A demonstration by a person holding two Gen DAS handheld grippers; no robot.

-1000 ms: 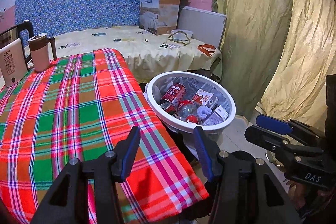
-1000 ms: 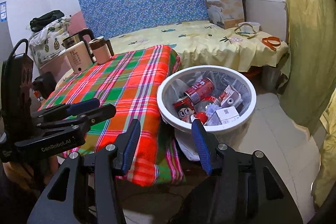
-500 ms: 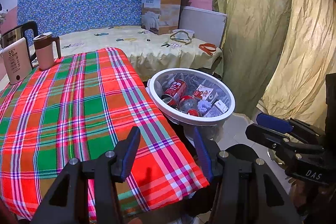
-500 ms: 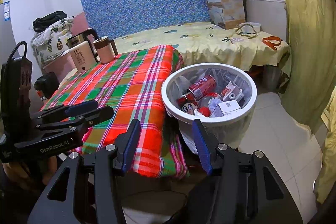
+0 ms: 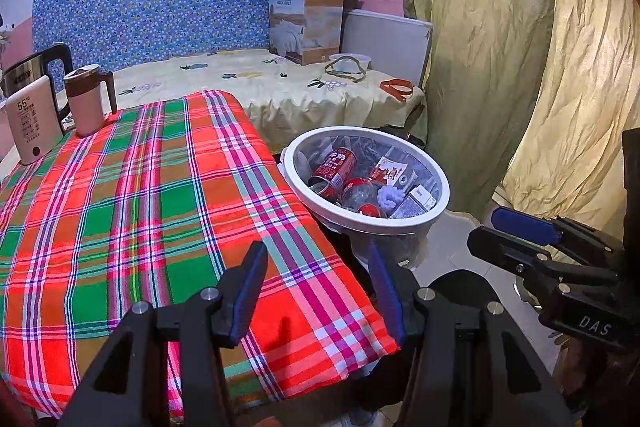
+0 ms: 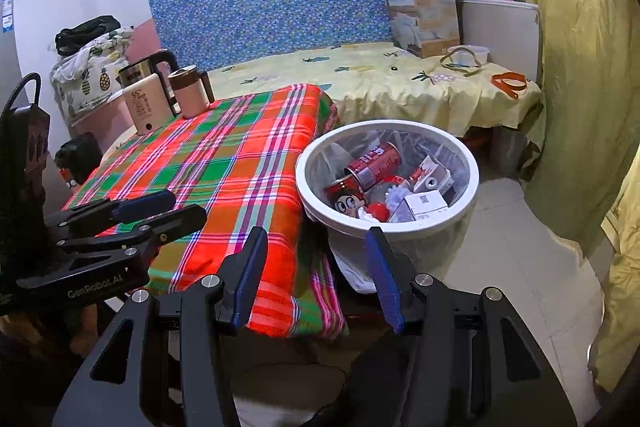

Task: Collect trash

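- Plaid red-and-green tablecloth lay bare at frame left.
- White round plastic bin, centre, held red cans.
- Left gripper and right gripper gaped empty; next, scan for strays.

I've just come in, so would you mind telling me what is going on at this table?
A person holds a gripper in each hand for a trash pickup. The left gripper and right gripper are both open and empty, poised above the near edge of the plaid tablecloth. The white trash bin beside the table already holds red cans, cartons and other litter. On the tablecloth only a kettle, a cream device and a lidded mug stand, at its far corner.
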